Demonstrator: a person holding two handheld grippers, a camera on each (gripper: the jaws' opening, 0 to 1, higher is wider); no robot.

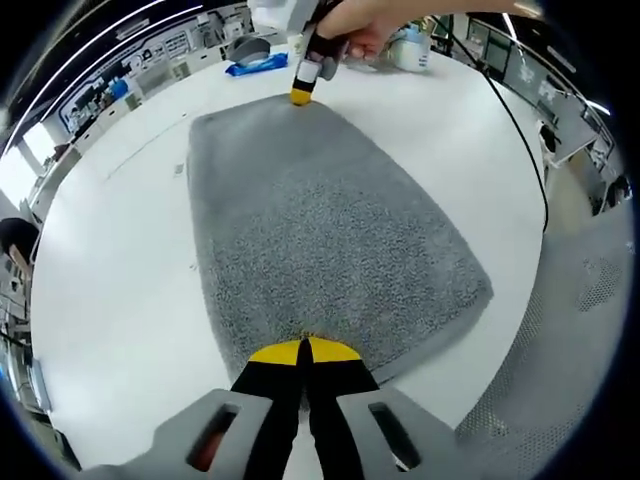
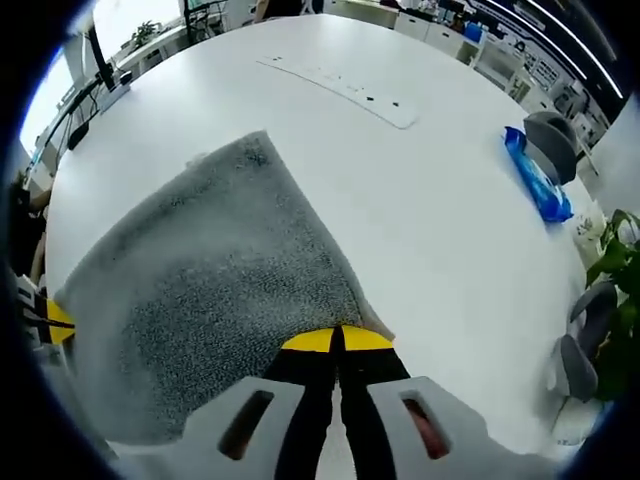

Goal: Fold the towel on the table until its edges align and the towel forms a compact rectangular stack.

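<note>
Left gripper view has the white table (image 1: 110, 300) running wide on every side, with the grey towel (image 1: 320, 230) spread flat near its middle, well clear of the table's edges. The towel is the big soft thing: thick pile, limp, likely light but floppy, so it should drape and sag rather than hold a crease, and it will probably drag on the tabletop more than slide. Corners and the short edges look like the sensible places to take hold. Its long axis runs from the left gripper (image 1: 304, 351) away toward the right gripper (image 1: 302, 96), which sits at the far short edge under a person's hand (image 1: 365, 40).

Right gripper view shows the same towel (image 2: 210, 300) stretching away toward the left gripper (image 2: 58, 320) at its far end. Both tools have jaws pressed together with the towel's edge at the tips, seemingly pinching it: the left at one short edge, the right gripper (image 2: 338, 340) at a corner of the opposite end.
</note>
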